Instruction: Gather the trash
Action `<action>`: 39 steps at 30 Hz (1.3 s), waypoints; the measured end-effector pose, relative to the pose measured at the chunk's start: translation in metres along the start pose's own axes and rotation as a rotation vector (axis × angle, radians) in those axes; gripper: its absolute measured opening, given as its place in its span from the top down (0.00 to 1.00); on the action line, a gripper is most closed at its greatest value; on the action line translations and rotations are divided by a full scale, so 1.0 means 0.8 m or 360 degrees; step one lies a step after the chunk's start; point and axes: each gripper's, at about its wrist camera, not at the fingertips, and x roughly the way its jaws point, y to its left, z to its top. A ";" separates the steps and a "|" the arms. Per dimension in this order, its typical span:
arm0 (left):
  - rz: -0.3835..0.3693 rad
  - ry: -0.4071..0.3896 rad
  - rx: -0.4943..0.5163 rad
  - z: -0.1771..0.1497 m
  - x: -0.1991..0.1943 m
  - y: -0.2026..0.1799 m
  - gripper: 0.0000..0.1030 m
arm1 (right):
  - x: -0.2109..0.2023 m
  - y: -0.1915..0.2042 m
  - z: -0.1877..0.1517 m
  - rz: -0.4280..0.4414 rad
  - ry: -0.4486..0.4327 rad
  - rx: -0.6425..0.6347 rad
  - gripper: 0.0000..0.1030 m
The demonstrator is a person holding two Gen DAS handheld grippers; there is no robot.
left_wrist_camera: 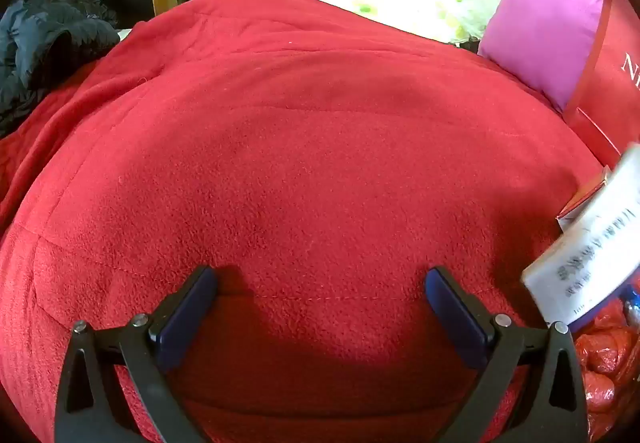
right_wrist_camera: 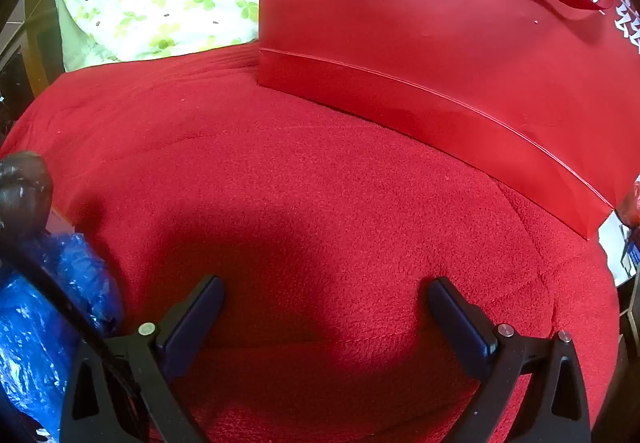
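Both tongs, left (left_wrist_camera: 320, 283) and right (right_wrist_camera: 326, 293), gape wide and empty over the red blanket (left_wrist_camera: 300, 171); white box (left_wrist_camera: 592, 239) and red plastic wrappers (left_wrist_camera: 604, 363) lie at its right edge beside the red gift bag (right_wrist_camera: 440, 43).

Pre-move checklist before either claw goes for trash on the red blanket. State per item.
1. Left claw open, nothing between the jaws: ok.
2. Right claw open, nothing between the jaws: ok.
3. Red blanket bare ahead of the left claw: ok.
4. Trash candidate in view: white printed box at the left view's right edge, blue plastic wrap at the right view's left edge: ok.
5. Red paper bag mouth open to receive trash: cannot tell.
6. Red plastic under the box, loose or bagged: cannot tell.
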 end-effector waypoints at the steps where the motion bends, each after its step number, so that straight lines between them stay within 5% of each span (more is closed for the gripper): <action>1: -0.0009 0.0001 -0.0007 0.000 0.000 0.000 0.00 | 0.000 0.000 0.000 0.0000 0.0000 0.0000 0.00; 39: 0.0027 -0.0017 0.0003 -0.002 0.000 -0.004 0.00 | 0.000 0.000 0.000 -0.0004 -0.0014 0.0002 0.00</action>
